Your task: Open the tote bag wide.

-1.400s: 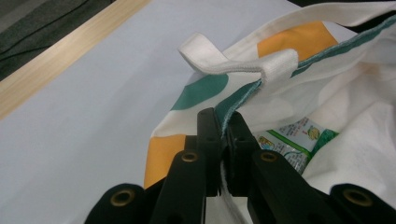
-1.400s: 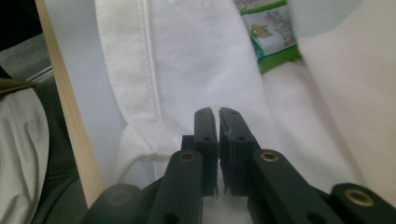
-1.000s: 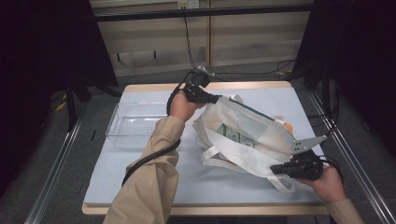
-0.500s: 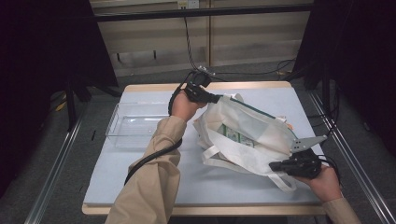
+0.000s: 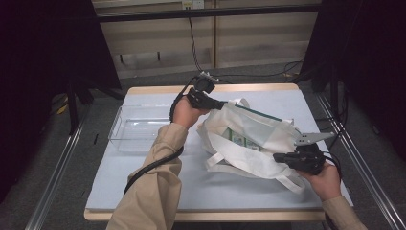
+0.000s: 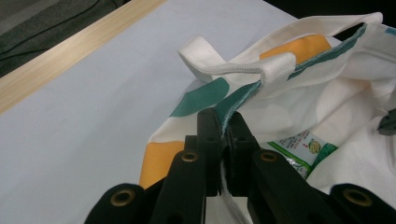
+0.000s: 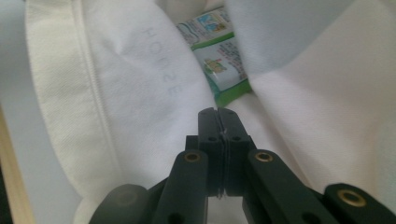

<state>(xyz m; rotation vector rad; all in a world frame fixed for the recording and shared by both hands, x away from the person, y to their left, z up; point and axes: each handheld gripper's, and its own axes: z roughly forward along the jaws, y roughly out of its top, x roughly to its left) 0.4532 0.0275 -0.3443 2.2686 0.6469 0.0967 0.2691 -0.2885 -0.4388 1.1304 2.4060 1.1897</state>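
A white tote bag point(image 5: 253, 139) with green and orange patches lies on the table, its mouth held apart. My left gripper point(image 5: 221, 103) is shut on the bag's green-trimmed rim point(image 6: 243, 95) at the far left side, next to a handle loop point(image 6: 233, 67). My right gripper point(image 5: 276, 156) is at the bag's near right side, its jaws pressed together on a thin fold of the white cloth point(image 7: 140, 70). Green printed packets point(image 5: 239, 140) show inside the bag, also in the left gripper view point(image 6: 303, 147) and just beyond my right gripper point(image 7: 218, 121) as packets point(image 7: 219, 60).
A clear plastic bin point(image 5: 139, 129) stands at the left of the pale blue table point(image 5: 143, 187). Metal rails run along both sides of the table. A bag strap point(image 5: 292, 182) trails toward the near edge by the right hand.
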